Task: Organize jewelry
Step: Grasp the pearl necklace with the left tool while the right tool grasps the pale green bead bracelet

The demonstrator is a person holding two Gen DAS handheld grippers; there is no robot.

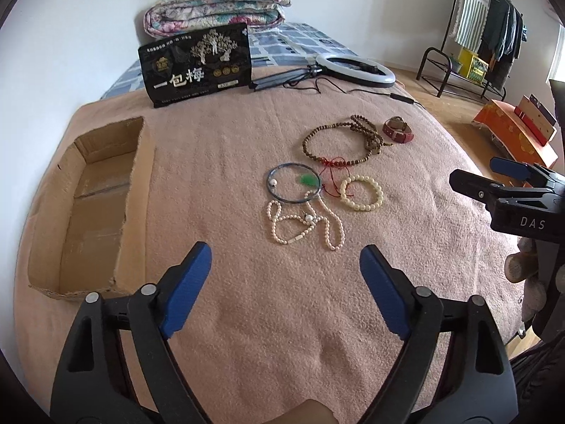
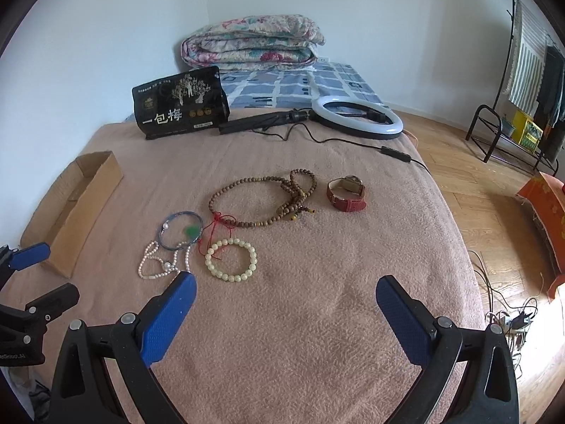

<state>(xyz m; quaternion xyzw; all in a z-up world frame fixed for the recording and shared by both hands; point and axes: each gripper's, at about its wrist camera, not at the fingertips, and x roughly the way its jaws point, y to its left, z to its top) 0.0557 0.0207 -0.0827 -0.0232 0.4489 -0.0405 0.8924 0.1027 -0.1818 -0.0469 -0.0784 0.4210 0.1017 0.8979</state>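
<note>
Six pieces of jewelry lie clustered mid-blanket on the bed (image 1: 247, 335); none is in the cardboard box (image 1: 88, 212), which sits open well off to the left of them. Judged stage: start of sorting, nothing picked up yet.

Left gripper (image 1: 286, 265): fingers spread wide, empty, hovering just short of the pearl necklace (image 1: 303, 226). Right gripper (image 2: 286, 296): fingers likewise wide apart, empty, aimed near the cream bead bracelet (image 2: 231, 259).

Layout, near to far:
- pearl necklace, loose and looped on itself, one strand crossing the blue bangle (image 1: 293, 185)
- blue bangle, thin ring, with a small green pendant (image 1: 306, 179) lying inside it on a red cord (image 1: 332, 173)
- cream bead bracelet, closed ring, just beside the bangle
- wooden bead necklace (image 1: 339, 141), large loop with a coiled bunch at its far side
- red-strap watch (image 2: 348, 194), buckled, standing on edge, apart from the rest

Likely next move: close on the pearl strand near its bunched middle so it lifts as one. Risk: it may drag the bangle, since the two overlap.
</note>
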